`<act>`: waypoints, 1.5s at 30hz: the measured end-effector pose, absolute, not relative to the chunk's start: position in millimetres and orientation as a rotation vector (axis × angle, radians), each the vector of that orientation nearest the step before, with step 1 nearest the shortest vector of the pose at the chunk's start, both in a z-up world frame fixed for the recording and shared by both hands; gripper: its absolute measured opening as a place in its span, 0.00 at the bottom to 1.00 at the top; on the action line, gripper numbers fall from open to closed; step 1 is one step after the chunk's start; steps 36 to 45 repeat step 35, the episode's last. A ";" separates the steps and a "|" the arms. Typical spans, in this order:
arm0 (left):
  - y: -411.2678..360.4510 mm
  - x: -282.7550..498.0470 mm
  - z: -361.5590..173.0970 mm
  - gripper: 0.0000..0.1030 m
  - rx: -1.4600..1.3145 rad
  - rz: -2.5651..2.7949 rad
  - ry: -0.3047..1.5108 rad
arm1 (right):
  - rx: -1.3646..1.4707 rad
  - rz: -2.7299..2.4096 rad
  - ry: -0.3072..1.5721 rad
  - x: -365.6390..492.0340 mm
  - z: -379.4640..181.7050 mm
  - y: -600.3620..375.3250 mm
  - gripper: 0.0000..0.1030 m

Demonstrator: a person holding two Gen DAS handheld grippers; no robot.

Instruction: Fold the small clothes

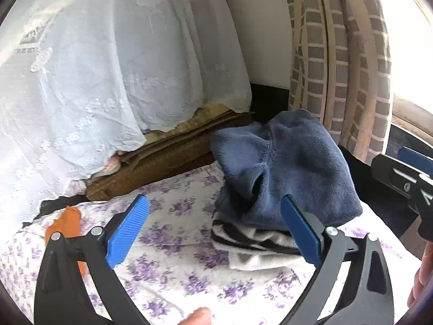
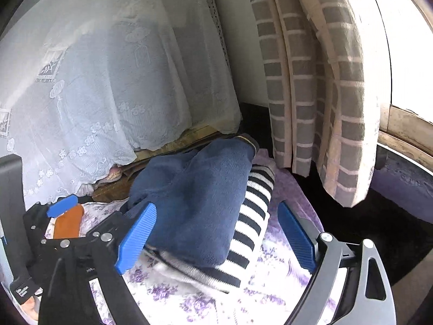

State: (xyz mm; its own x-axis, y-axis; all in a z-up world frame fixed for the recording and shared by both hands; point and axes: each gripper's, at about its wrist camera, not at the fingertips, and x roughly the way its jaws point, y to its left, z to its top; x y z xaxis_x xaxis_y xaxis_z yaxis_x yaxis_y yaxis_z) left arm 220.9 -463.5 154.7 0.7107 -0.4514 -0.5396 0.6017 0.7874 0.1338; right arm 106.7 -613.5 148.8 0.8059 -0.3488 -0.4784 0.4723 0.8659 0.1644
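Observation:
A folded dark blue fleece garment (image 1: 286,159) lies on top of a folded black-and-white striped garment (image 1: 251,238) on a white sheet with purple flowers (image 1: 173,246). My left gripper (image 1: 213,199) is open just in front of this stack, with nothing pressed between its blue pads. In the right wrist view the blue garment (image 2: 194,189) covers most of the striped one (image 2: 254,216). My right gripper (image 2: 216,207) is open, and its pads stand on either side of the stack's near end without pressing it.
An orange object (image 1: 65,224) lies on the sheet at the left. A white lace curtain (image 1: 94,67) hangs behind it over brown boards (image 1: 167,146). A checked curtain (image 1: 338,54) hangs at the back right by a bright window. The bed edge drops off dark at the right (image 2: 365,216).

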 end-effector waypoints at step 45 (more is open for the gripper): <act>-418.1 172.7 193.3 0.96 0.320 -0.581 0.496 | 0.240 -0.486 0.492 64.5 177.1 -564.5 0.94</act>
